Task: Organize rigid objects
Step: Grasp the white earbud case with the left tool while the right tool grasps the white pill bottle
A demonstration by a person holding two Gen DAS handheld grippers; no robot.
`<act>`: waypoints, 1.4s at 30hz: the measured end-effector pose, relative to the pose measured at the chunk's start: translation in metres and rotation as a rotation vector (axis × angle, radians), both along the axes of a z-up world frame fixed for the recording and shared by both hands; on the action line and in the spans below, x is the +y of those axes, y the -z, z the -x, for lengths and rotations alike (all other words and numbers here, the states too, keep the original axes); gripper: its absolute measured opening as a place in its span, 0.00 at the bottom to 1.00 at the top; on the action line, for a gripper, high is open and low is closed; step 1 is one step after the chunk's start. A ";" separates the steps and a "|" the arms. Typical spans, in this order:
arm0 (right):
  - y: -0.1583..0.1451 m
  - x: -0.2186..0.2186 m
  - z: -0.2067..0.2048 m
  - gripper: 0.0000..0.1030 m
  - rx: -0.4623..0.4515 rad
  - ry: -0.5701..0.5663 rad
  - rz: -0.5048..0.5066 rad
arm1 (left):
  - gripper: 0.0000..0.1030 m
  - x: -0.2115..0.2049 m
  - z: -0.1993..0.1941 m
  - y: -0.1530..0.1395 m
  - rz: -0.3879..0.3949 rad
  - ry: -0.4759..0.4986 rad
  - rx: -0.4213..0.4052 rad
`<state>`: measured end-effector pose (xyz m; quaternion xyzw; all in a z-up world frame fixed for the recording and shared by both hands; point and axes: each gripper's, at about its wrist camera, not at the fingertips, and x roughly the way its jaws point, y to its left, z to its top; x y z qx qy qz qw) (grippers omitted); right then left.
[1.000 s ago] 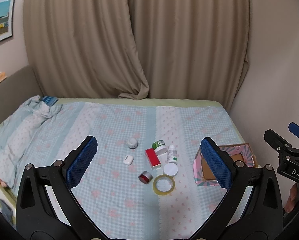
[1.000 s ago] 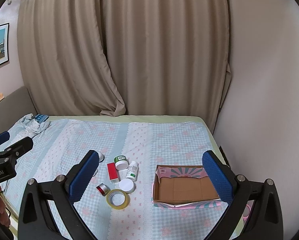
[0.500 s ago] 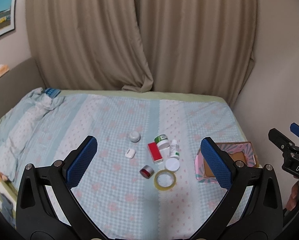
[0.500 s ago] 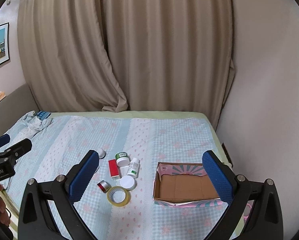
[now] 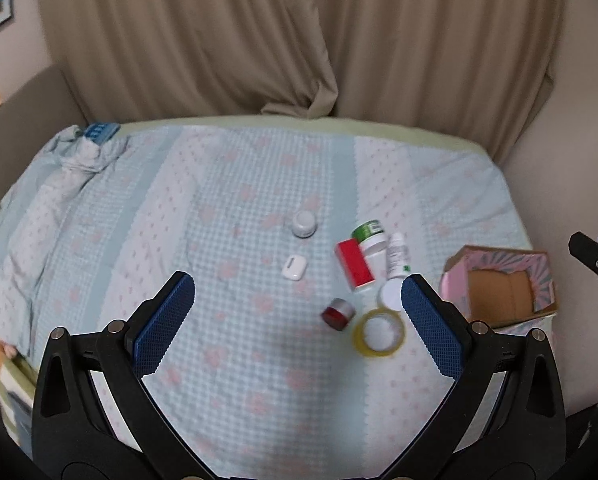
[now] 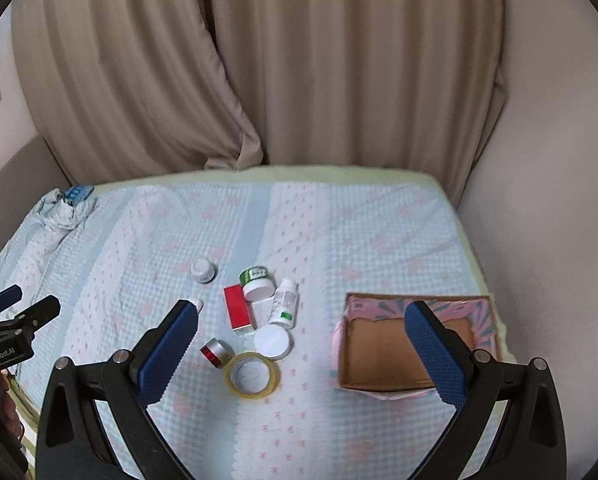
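Observation:
Small objects lie grouped on the bed: a red box [image 5: 354, 266] [image 6: 238, 307], a green-lidded jar [image 5: 367, 232] [image 6: 255, 277], a white bottle [image 5: 397, 257] [image 6: 285, 303], a white round lid [image 6: 272, 341], a yellow tape roll [image 5: 379, 333] [image 6: 252, 375], a red-and-silver tape roll [image 5: 337, 313] [image 6: 215, 352], a white earbud case [image 5: 294, 267] and a small white jar [image 5: 303, 223] [image 6: 202, 271]. An empty pink cardboard box [image 5: 501, 285] [image 6: 411, 346] stands to their right. My left gripper [image 5: 295, 320] and right gripper [image 6: 301, 354] are both open, empty, above the bed's near side.
The bed has a light blue checked cover [image 5: 235, 200] with a crumpled bundle of fabric [image 5: 85, 150] at the far left. Beige curtains [image 6: 299, 80] hang behind the bed. A wall [image 6: 539, 200] runs along the right side.
Both grippers have moved forward and tilted down toward the bed, so the objects and the box appear larger and nearer. Nothing on the bed has moved.

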<state>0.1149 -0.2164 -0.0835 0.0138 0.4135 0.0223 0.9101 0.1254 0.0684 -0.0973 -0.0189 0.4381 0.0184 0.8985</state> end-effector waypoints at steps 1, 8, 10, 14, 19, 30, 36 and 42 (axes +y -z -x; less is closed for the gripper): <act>0.010 0.007 -0.014 1.00 0.032 0.001 -0.005 | 0.99 0.006 -0.012 0.009 -0.005 0.007 0.015; 0.077 0.027 -0.088 1.00 0.194 0.029 -0.039 | 0.99 0.023 -0.093 0.087 -0.006 0.070 0.153; 0.102 0.031 -0.111 1.00 0.246 0.029 -0.033 | 0.99 0.025 -0.114 0.112 0.016 0.090 0.206; 0.143 0.036 -0.145 1.00 0.337 0.016 -0.040 | 0.99 0.021 -0.149 0.167 0.031 0.117 0.315; 0.197 0.034 -0.184 1.00 0.451 0.011 -0.053 | 0.99 0.016 -0.180 0.225 0.033 0.125 0.424; 0.324 0.038 -0.250 0.92 0.678 -0.004 -0.085 | 0.83 0.007 -0.226 0.342 0.032 0.155 0.604; 0.363 0.039 -0.258 0.82 0.739 -0.019 -0.075 | 0.73 0.000 -0.231 0.371 0.001 0.179 0.635; 0.384 0.037 -0.265 0.82 0.777 -0.016 -0.105 | 0.72 -0.011 -0.229 0.380 -0.047 0.199 0.613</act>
